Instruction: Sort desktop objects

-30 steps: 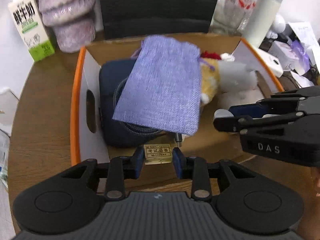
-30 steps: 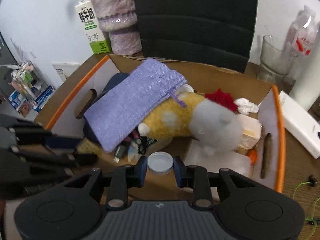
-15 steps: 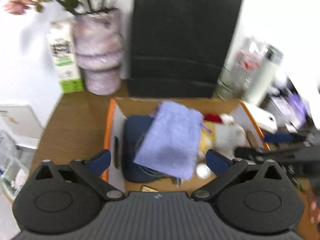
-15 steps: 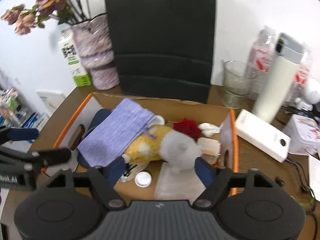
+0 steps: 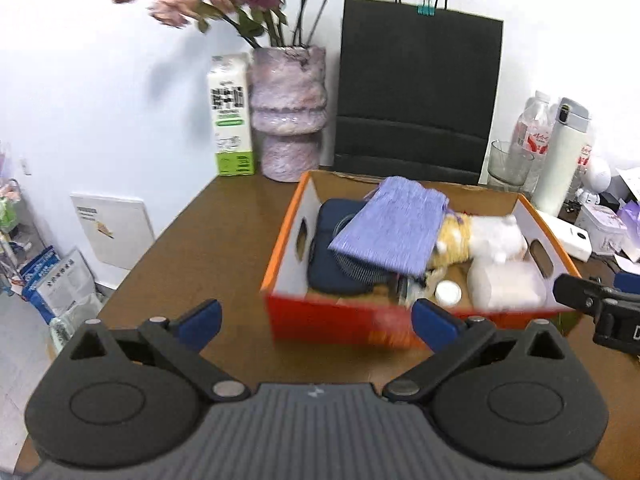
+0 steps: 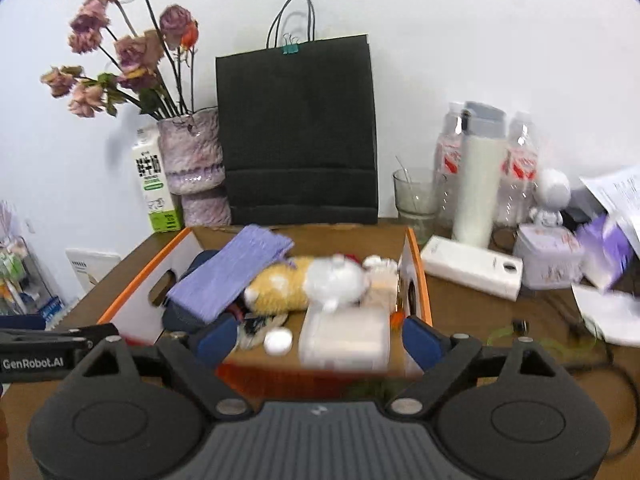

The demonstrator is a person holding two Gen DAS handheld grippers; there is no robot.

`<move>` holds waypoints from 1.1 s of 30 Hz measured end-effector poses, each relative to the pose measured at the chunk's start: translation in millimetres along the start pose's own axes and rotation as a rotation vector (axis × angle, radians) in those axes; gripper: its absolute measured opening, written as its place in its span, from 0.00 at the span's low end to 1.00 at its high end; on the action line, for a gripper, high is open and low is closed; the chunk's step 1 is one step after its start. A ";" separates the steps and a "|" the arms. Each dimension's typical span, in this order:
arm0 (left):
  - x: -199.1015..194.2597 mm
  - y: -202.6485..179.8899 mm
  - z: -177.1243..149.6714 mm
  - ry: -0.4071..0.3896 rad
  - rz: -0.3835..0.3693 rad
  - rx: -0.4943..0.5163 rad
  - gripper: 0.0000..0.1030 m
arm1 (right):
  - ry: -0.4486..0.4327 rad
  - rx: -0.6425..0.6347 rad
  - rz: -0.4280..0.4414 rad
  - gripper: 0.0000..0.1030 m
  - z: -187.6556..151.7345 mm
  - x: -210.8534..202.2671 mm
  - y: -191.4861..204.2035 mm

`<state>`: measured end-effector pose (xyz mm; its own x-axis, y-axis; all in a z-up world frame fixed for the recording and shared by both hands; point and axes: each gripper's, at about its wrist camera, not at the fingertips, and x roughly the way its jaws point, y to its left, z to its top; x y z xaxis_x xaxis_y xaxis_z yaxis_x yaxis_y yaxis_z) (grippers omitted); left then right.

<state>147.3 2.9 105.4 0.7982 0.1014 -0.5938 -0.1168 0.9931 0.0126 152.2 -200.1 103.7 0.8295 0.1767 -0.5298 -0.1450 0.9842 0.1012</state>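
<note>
An orange-rimmed cardboard box stands on the brown desk. In it lie a purple cloth pouch, a dark blue case, a yellow and white plush toy, a white bottle cap and a white packet. My left gripper is open and empty, in front of the box. My right gripper is open and empty, at the box's near edge.
Behind the box stand a black paper bag, a purple vase with dried flowers, a milk carton, a glass, a white flask and bottles. A white power bank, a tin and papers lie right.
Both grippers opened, dropping the small gold tag and the white cap into the box, then pulled back and up out of it. The view now takes in the whole desk.
</note>
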 end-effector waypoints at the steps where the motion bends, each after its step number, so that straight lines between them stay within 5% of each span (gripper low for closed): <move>1: -9.7 1.6 -9.3 -0.020 -0.009 -0.003 1.00 | -0.015 -0.009 -0.003 0.87 -11.4 -8.2 1.1; 8: -65.8 8.8 -77.2 -0.097 -0.062 0.007 1.00 | -0.026 -0.024 -0.017 0.88 -90.0 -61.2 3.9; 13: -80.0 9.7 -106.4 -0.055 -0.120 0.006 1.00 | 0.018 -0.015 -0.018 0.88 -123.3 -85.1 7.4; 22: -92.5 15.0 -146.6 -0.055 -0.088 0.035 1.00 | -0.020 -0.058 -0.001 0.97 -143.4 -112.1 24.3; 27: -72.4 19.3 -158.6 0.032 -0.088 0.016 1.00 | 0.005 -0.056 -0.015 0.97 -151.3 -99.6 26.0; 33: -56.7 19.6 -165.2 0.046 -0.112 0.027 1.00 | 0.044 -0.060 -0.011 0.99 -154.7 -81.7 27.7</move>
<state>2.1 6.9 6.5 0.7771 -0.0121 -0.6293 -0.0125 0.9993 -0.0347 -3.0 -186.1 19.5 0.8070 0.1647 -0.5671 -0.1692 0.9845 0.0453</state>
